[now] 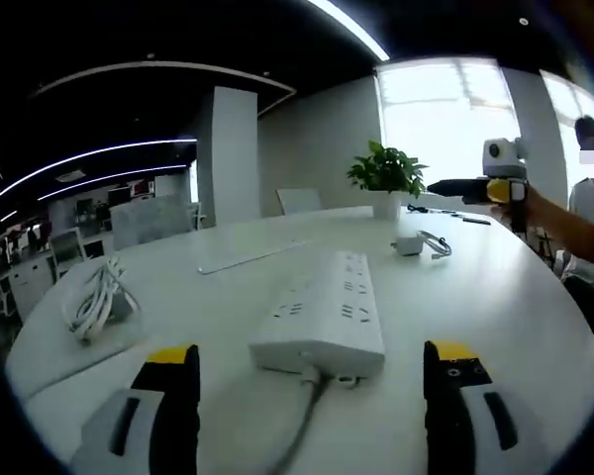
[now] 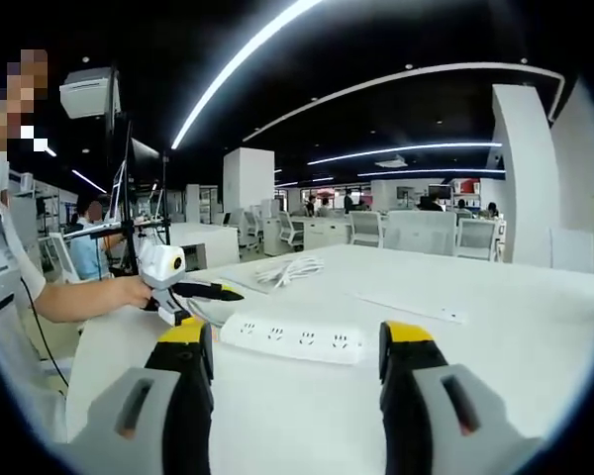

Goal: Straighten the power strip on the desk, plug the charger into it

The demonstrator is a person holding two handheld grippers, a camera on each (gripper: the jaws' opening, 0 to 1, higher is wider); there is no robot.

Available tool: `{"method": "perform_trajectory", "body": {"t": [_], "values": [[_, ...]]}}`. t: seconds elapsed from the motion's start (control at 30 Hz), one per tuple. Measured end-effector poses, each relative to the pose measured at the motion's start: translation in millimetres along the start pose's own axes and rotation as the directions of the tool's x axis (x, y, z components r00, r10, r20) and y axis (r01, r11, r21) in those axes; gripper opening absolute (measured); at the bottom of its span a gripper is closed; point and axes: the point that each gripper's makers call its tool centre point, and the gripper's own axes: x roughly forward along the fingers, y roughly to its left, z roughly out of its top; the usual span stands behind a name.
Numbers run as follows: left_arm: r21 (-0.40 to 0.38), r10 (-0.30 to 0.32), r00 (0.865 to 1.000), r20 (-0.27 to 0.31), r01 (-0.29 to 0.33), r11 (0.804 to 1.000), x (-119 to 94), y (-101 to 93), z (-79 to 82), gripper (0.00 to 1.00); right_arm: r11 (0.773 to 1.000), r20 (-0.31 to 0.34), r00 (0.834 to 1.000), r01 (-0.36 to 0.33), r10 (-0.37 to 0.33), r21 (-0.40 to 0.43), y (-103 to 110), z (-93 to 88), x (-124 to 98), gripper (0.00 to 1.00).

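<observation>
A white power strip lies on the round white desk, its cable running toward me. My left gripper is open, its yellow-tipped jaws standing either side of the strip's near end without touching it. A small white charger with its thin cord sits farther back near a potted plant. In the right gripper view the power strip lies crosswise ahead of my open right gripper. The left gripper comes in at the strip's left end. The right gripper hovers above the desk's far right.
A coil of white cable rests at the desk's left side, also seen as the coil behind the strip. A flat white bar lies mid-desk. A person's hand holds the left gripper. Office desks and chairs fill the background.
</observation>
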Motion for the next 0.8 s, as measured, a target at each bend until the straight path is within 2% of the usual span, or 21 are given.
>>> {"method": "perform_trajectory", "body": {"t": [0.37,0.47,0.8], "values": [[0.001,-0.01,1.0,0.001,0.01,1.0,6,-1.5,-5.5,0.95,0.999,-0.035,0.999,-0.003,0.002,-0.034,-11,4.3,18,0.68],[0.036,-0.006,1.0,-0.003,0.006,0.999,7,-1.8,-6.1,0.95,0.999,-0.05,0.999,-0.013,0.011,-0.042,-11,4.0,24,0.68],[0.031,-0.008,1.0,0.008,0.008,1.0,9,-0.3,-4.6,0.95,0.997,-0.055,0.997,-0.057,0.054,-0.06,-9,7.4,52,0.68]]}}
